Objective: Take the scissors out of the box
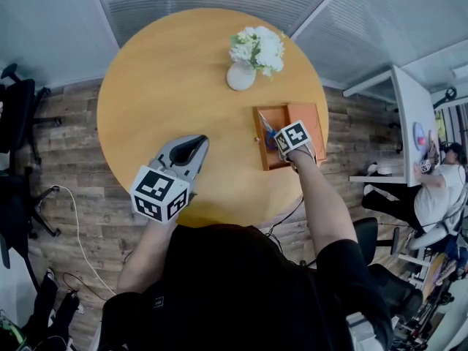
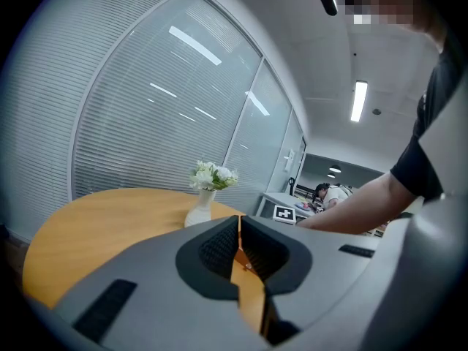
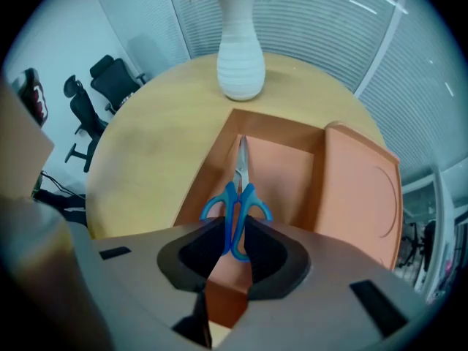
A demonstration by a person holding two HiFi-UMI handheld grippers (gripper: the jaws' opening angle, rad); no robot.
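An open orange box sits on the round wooden table, its lid lying beside it on the right. Blue-handled scissors are inside along the left wall, blades pointing away from me. My right gripper is shut on their handles; I cannot tell whether they are lifted off the box floor. In the head view the right gripper is over the box, with a bit of the scissors showing. My left gripper hovers over the table's near left part, shut and holding nothing.
A white vase of white flowers stands on the table beyond the box, also in the left gripper view. Black office chairs stand on the left. A seated person is at a white desk on the right. A cable lies on the floor.
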